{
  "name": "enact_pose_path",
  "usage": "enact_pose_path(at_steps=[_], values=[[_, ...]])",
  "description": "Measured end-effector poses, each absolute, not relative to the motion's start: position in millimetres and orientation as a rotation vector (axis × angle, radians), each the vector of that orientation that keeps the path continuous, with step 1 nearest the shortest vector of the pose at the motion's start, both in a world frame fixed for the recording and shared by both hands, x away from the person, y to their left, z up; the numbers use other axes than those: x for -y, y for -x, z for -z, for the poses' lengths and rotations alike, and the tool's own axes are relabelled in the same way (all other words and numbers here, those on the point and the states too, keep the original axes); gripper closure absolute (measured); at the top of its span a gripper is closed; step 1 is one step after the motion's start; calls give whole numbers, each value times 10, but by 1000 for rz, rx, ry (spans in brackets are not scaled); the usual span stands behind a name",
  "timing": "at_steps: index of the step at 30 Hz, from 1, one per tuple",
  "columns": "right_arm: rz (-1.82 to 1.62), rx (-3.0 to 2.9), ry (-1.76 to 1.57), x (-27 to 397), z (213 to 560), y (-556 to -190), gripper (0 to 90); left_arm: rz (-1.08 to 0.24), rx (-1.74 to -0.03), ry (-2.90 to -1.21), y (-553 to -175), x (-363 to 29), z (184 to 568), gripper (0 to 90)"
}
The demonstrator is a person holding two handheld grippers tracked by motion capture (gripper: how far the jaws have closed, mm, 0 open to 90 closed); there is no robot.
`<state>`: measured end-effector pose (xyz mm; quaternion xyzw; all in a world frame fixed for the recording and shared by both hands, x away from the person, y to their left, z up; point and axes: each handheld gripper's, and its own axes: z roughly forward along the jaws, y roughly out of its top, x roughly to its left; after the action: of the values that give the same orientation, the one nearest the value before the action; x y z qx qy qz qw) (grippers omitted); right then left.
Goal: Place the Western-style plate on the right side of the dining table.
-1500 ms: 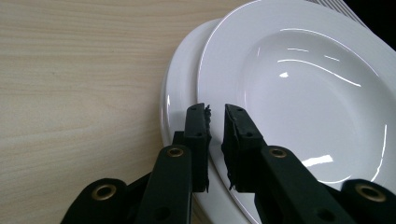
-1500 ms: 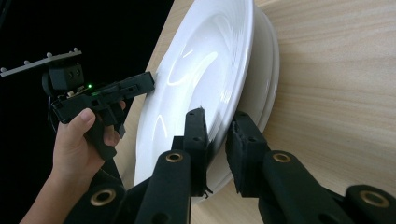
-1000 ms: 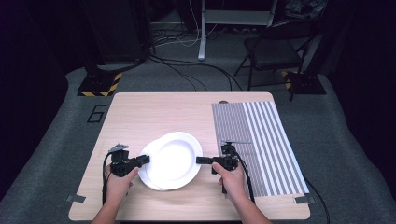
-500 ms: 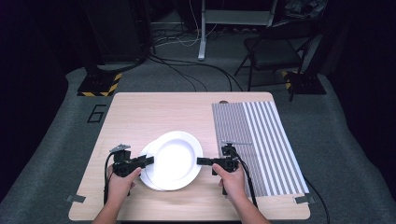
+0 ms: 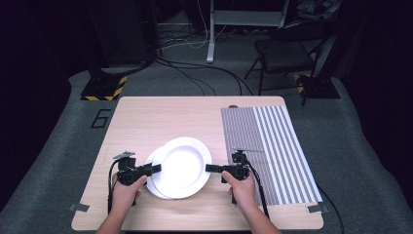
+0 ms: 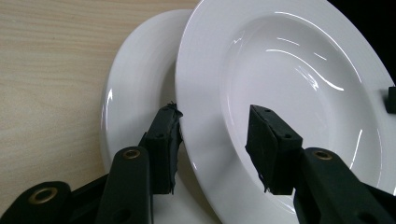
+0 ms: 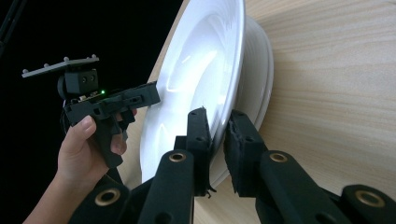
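Two white plates, one claw letting go, one still pinching.

Low in the middle of the high view, the top plate [image 5: 184, 165] rests overlapping the bottom plate [image 5: 155, 181] on the wooden bench [image 5: 146, 117], shifted up and to the right of it, so the pair looks stacked but not squared. The left claw [image 6: 212, 149] has just been opening: its pads stand apart on either side of the top plate's rim, without pressing on it. The right claw [image 7: 217, 140] is pressed together on the opposite rim of the top plate. Judging from this, the placing is nearly done; what remains is for the right claw to let go and both hands to draw back. The striped mat [image 5: 268, 146] at the right of the frame lies bare.
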<state>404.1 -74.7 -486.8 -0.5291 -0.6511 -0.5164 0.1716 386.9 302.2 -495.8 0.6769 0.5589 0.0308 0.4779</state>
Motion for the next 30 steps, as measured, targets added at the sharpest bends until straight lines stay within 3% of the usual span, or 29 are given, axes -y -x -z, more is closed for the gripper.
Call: enact_pose_path(at_steps=[18,30], values=[[1475,1808,1538,762,4916,-4055,789,-73,-1387,-1628,-3835,-3009,4930,564],[1456,1940,1589,697,4855,-4002,718,-70,-1381,-1632,-3823,-2991,4932,567]])
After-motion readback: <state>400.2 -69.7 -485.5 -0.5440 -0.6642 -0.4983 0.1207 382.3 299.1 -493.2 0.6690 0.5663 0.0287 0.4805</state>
